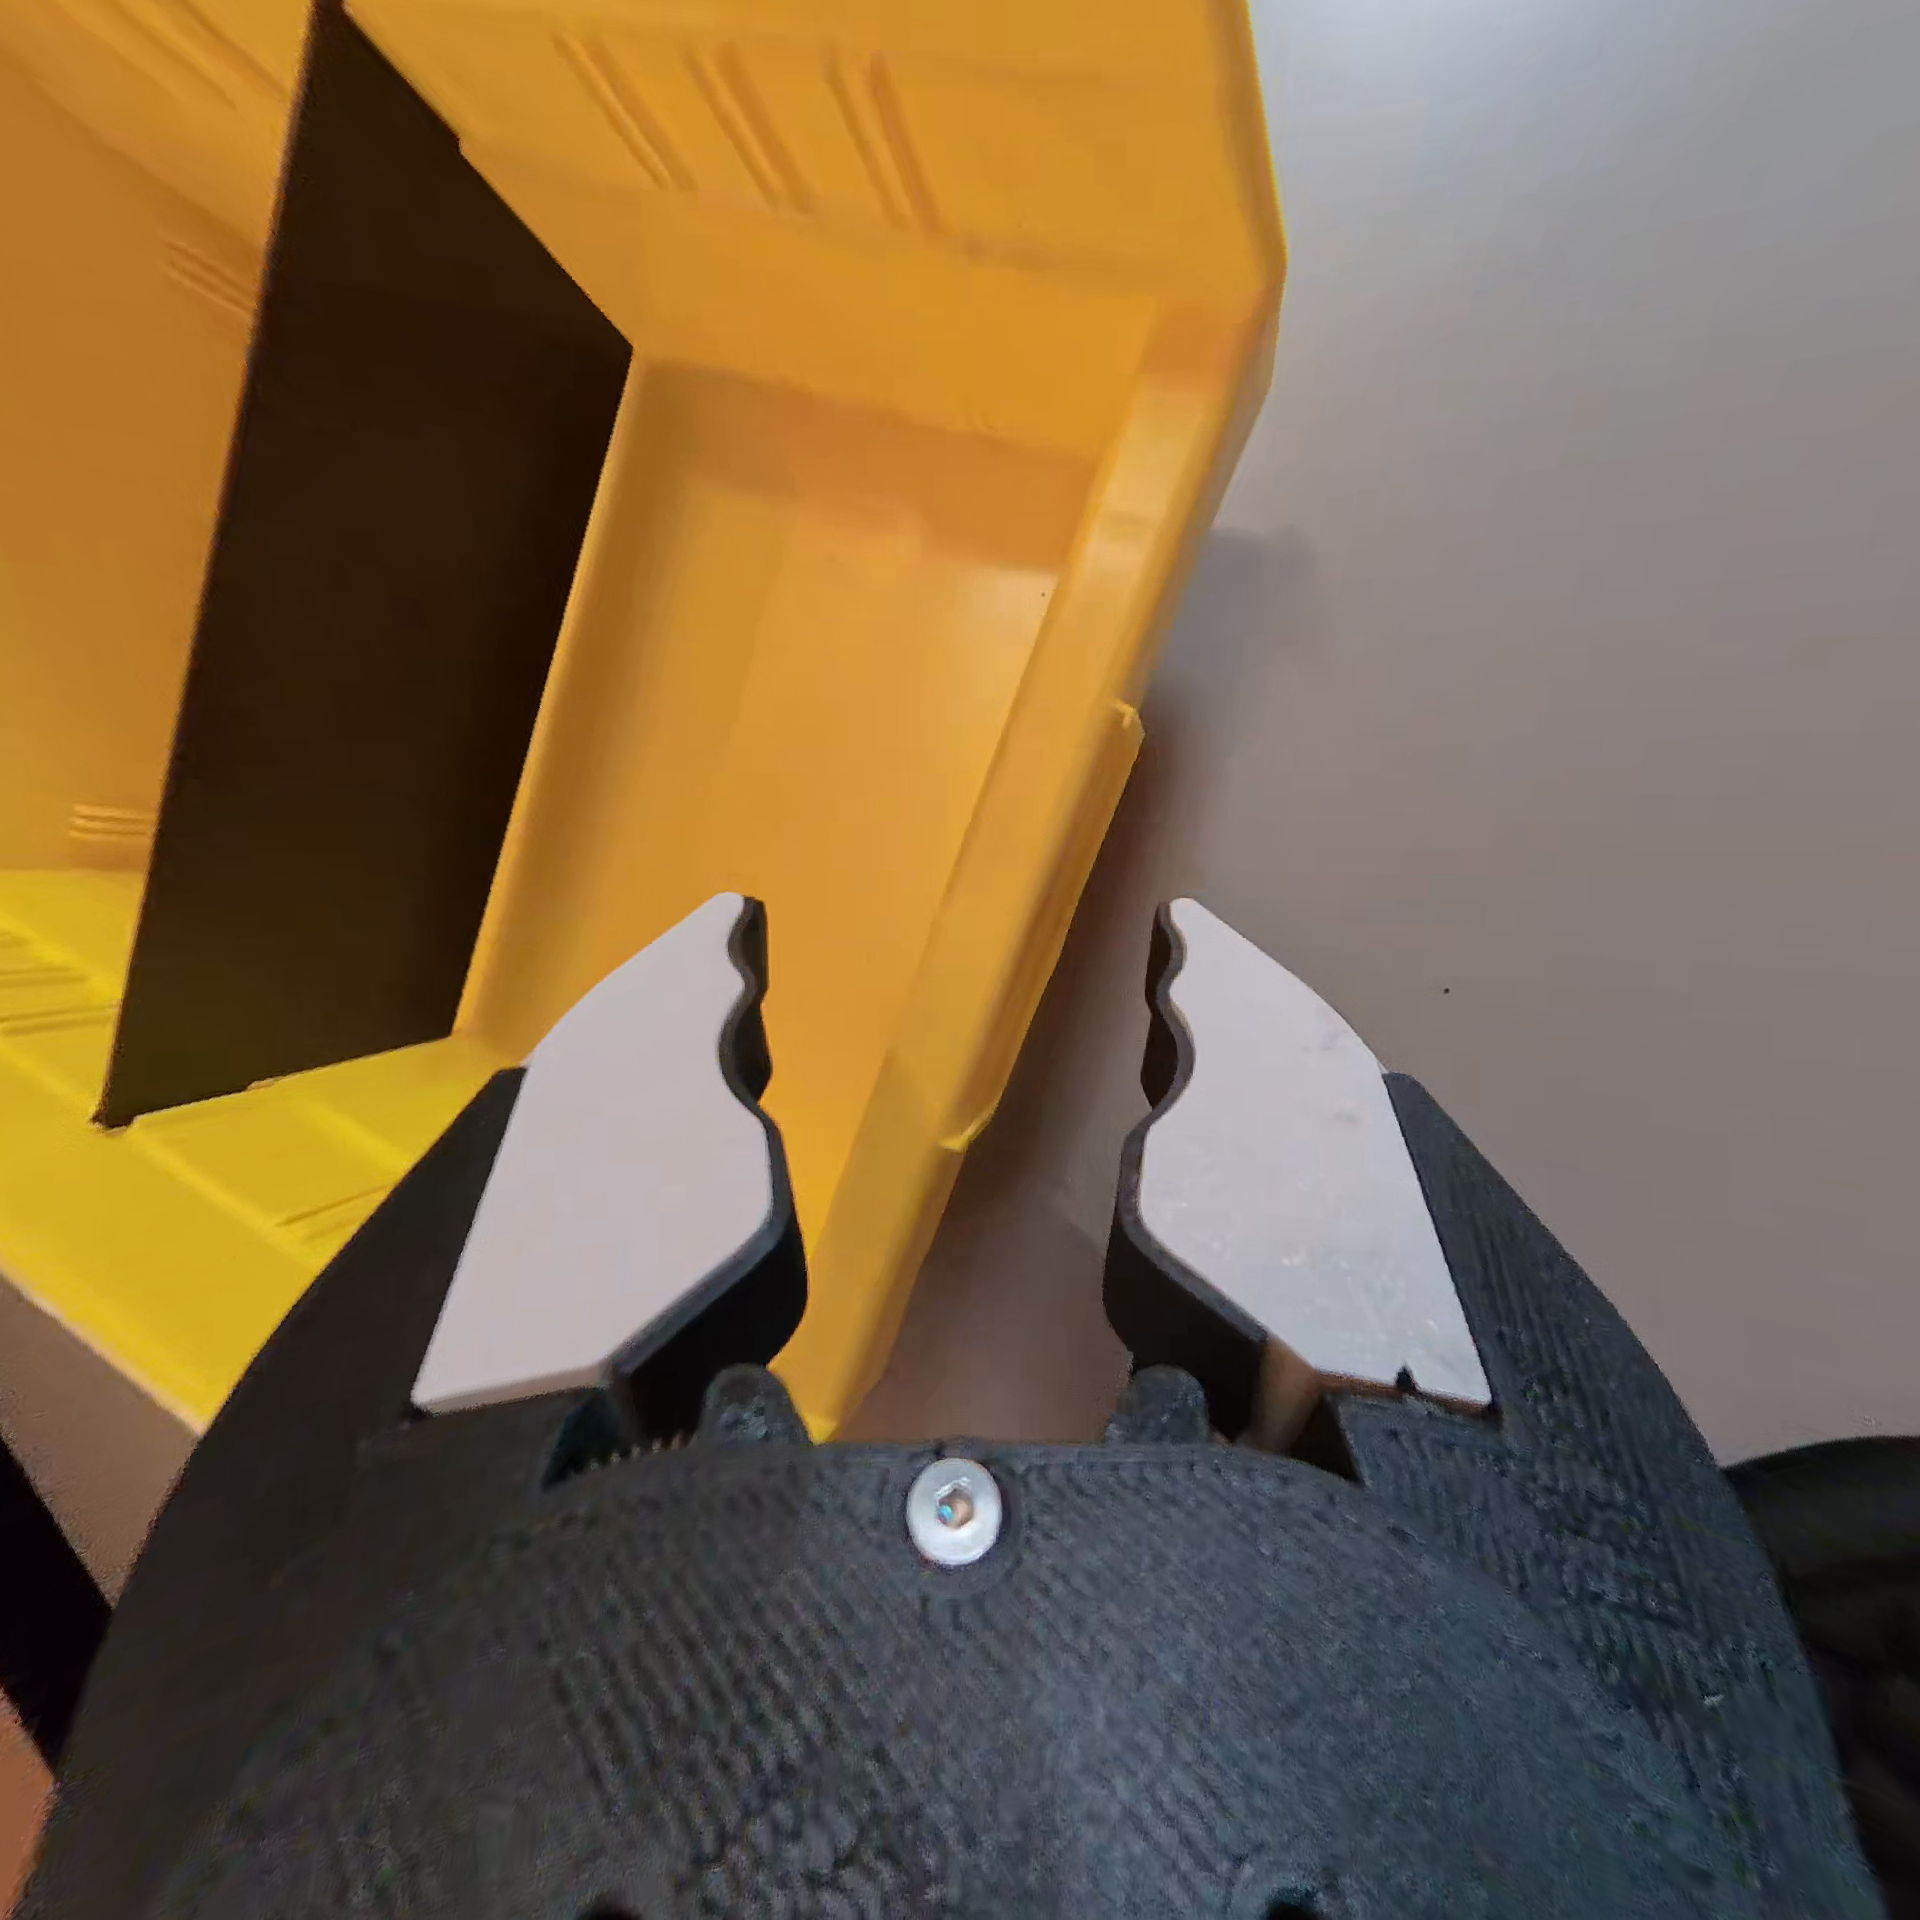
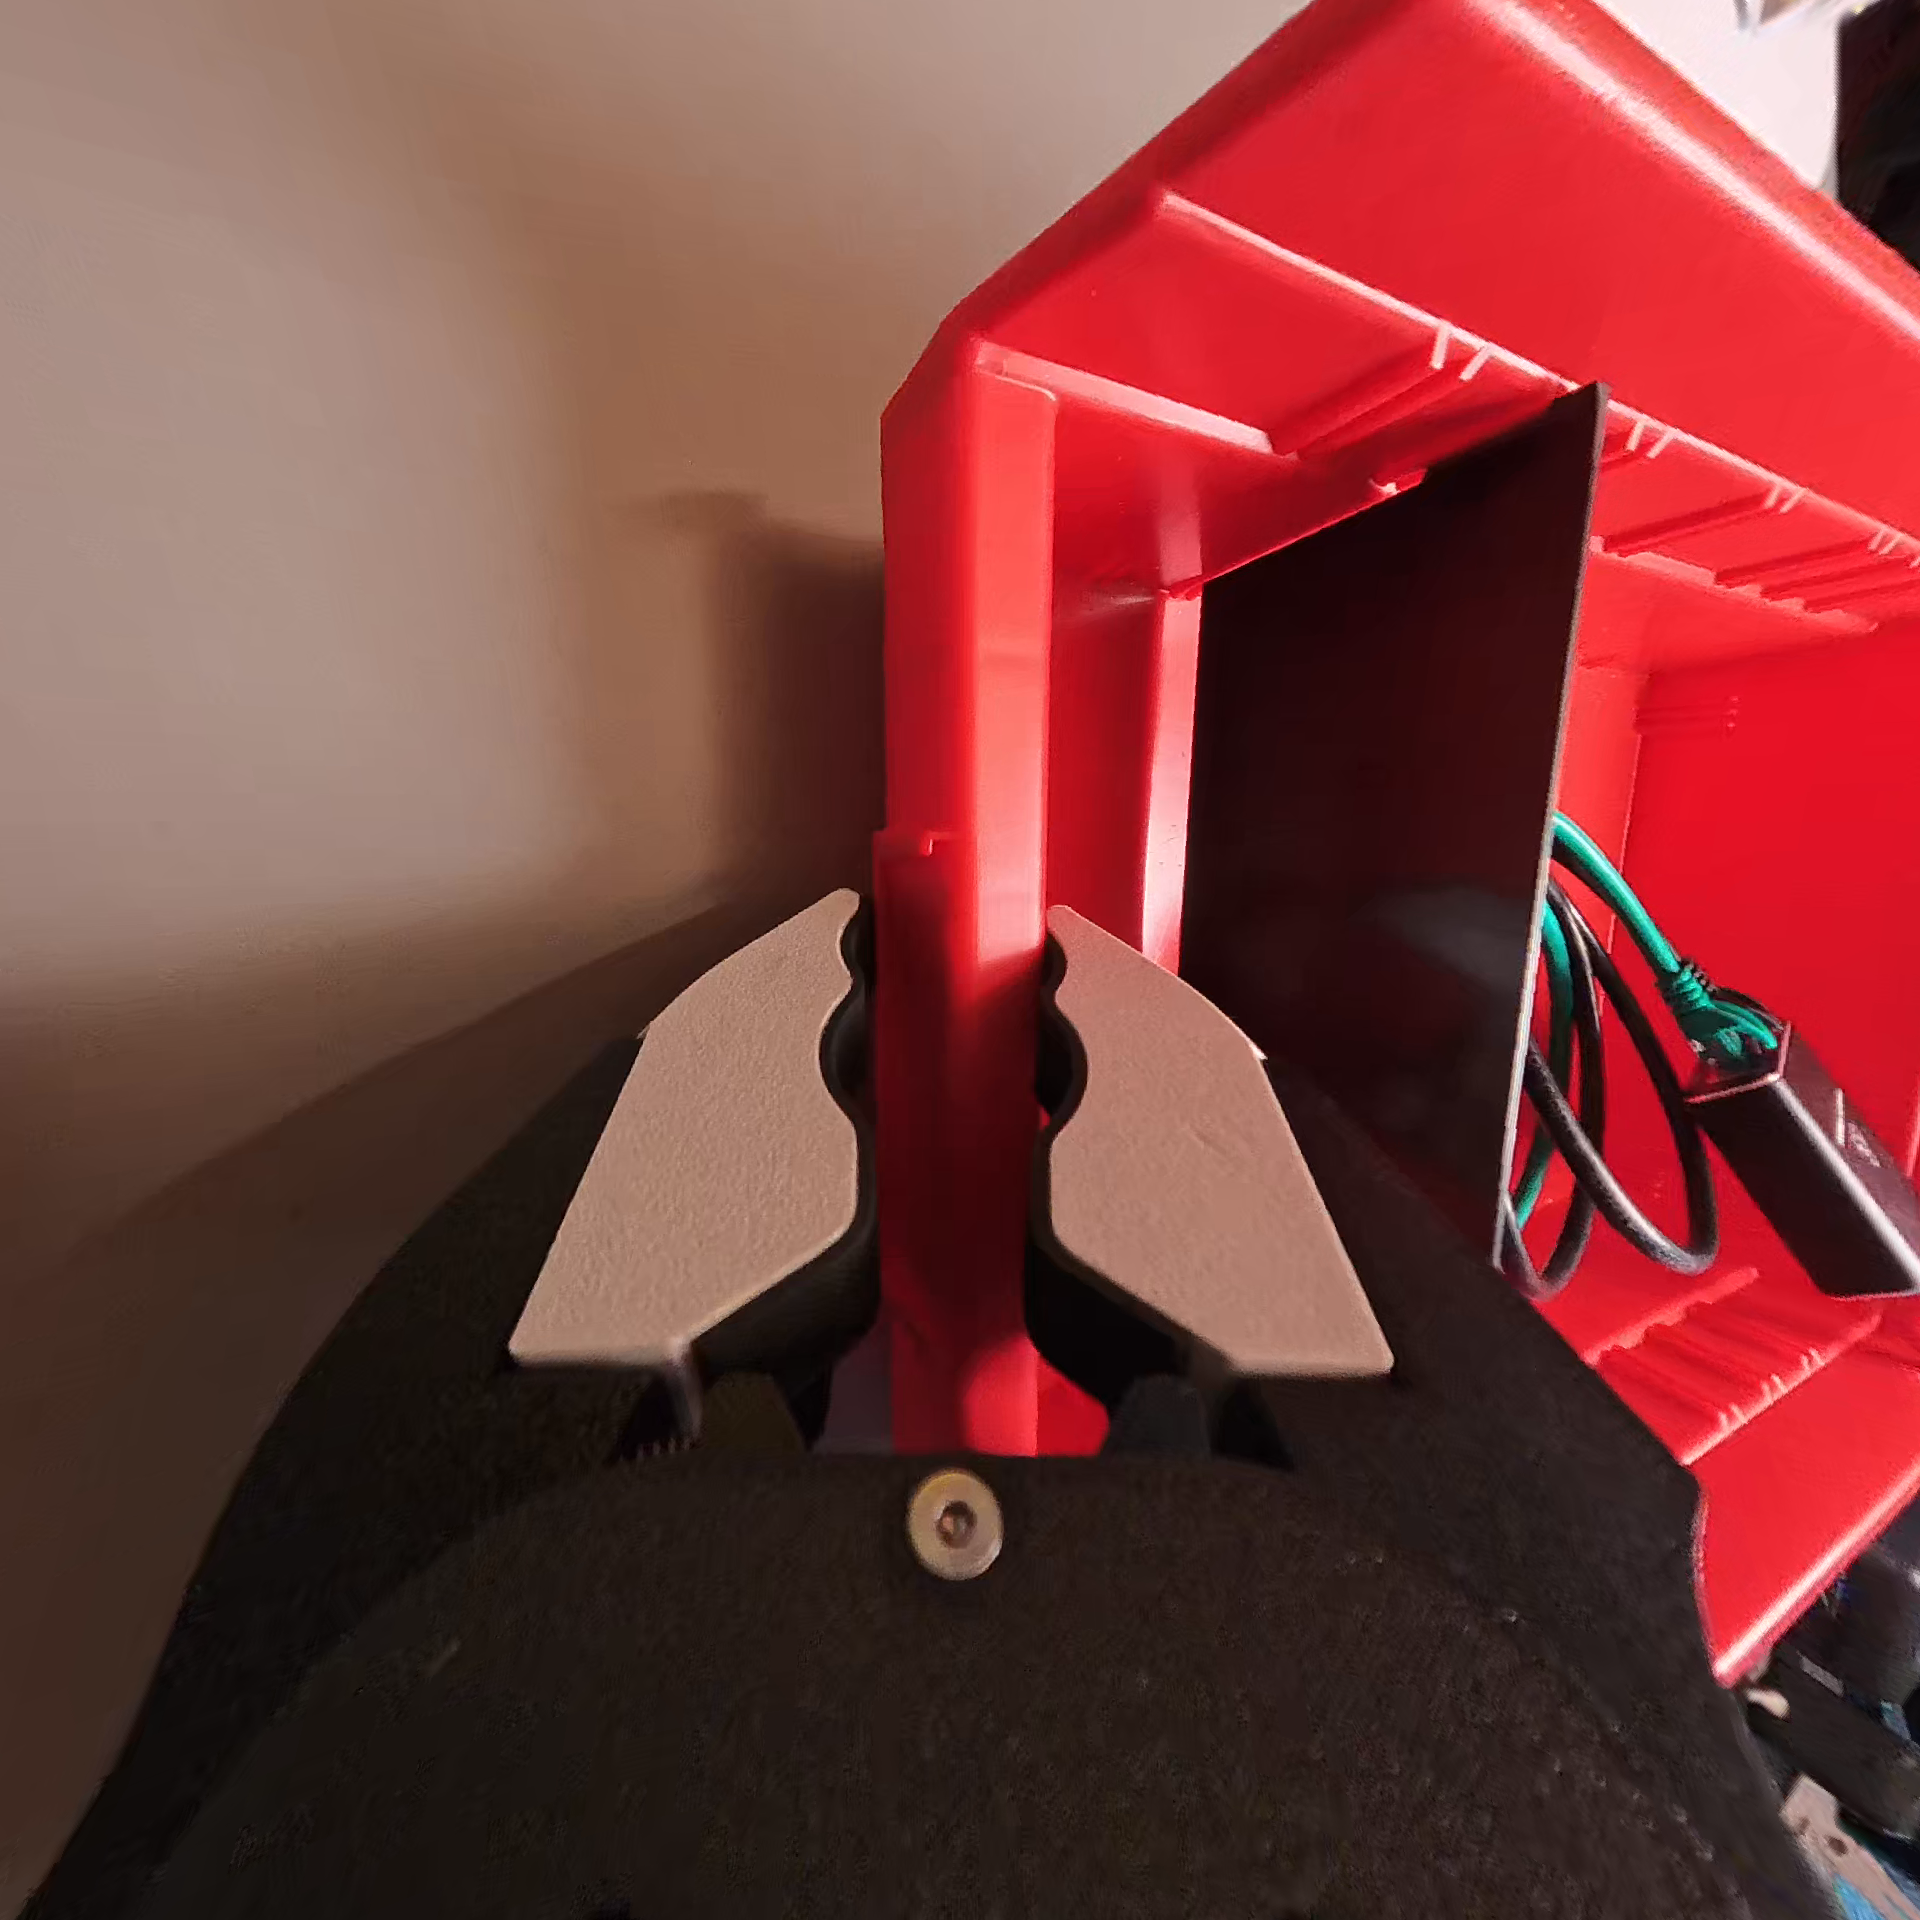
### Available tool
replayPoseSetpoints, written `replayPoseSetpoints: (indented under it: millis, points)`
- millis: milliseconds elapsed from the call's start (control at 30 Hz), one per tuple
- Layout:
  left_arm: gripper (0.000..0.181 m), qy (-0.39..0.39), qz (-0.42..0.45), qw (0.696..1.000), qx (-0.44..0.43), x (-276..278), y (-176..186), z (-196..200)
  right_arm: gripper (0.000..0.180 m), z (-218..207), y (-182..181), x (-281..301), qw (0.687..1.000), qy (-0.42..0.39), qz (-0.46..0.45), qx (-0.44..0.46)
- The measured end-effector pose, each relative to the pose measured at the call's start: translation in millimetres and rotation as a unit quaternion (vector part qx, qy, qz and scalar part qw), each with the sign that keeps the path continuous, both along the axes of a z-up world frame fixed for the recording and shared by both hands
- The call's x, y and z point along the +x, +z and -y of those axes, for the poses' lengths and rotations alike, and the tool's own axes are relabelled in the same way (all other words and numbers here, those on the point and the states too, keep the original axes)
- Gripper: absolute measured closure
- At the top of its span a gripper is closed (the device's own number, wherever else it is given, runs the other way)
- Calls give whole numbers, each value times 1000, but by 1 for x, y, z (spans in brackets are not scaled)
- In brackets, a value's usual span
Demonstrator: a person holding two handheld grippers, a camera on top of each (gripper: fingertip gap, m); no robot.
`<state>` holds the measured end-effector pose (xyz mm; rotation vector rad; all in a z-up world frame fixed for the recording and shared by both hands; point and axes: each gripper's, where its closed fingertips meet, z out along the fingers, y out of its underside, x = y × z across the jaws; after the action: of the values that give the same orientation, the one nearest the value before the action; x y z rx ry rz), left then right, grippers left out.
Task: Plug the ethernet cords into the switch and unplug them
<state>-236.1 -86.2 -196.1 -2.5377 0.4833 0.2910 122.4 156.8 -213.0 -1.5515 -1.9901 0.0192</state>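
Nearest the right wrist camera, the right gripper [image 2: 954, 1039] pinches the near-left wall of a red bin [image 2: 1455, 260], one finger outside it and one inside. Beyond the fingers, a black divider [image 2: 1371, 831] stands upright in the bin. To the divider's right, farther in, lie a coiled green ethernet cord [image 2: 1621, 914] and a black cord [image 2: 1600, 1143]. The green cord's plug meets the end of a dark box, apparently the switch [image 2: 1808, 1153], though whether it is seated cannot be told.

At the left wrist camera, the left gripper [image 1: 956, 997] hangs with fingers spread and empty, straddling the right rim of a yellow bin [image 1: 1039, 312] without touching it. A second black divider [image 1: 395, 623] stands inside, farther left; a pale wall [image 1: 1558, 520] fills the right.

Judged from this, the task has hardly begun: the right gripper is occupied with the bin wall, and neither grips a cord. Room looks tight, as the cords sit deep behind the divider's edge, with bin walls close on both sides.
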Motion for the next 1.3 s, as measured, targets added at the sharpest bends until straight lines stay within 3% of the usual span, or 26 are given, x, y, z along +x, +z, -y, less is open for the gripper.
replayPoseSetpoints:
  millis: [33, 200, 433, 667, 833, 1000, 1133, 1300]
  points:
    - [111, -2, 2, 1000, 3, 1, -3, -1, 151, 7, 0, 1, 1000, 7, 0, 1]
    - [127, -18, -37, 999, -8, 0, -19, -4, 150, 49, 1, 3, 999, 50, -5, 7]
    - [150, -82, -108, 990, 43, 22, -19, -22, 148, 105, 6, 13, 994, 96, -25, 37]
    - [150, -141, -120, 981, 62, 67, -18, -37, 146, 152, 63, 28, 977, 61, -201, -35]
    - [150, -190, -116, 973, 69, 100, -18, -49, 148, 139, 96, 63, 949, -29, -311, -38]
    - [150, -230, -115, 963, 77, 133, -18, -65, 144, 94, 111, 103, 904, -146, -403, -7]
    - [150, -264, -115, 954, 87, 160, -17, -82, 126, 60, 96, 120, 886, -222, -406, -17]
    - [148, -314, -126, 930, 142, 182, -13, -111, 119, 44, 66, 120, 866, -278, -409, -70]
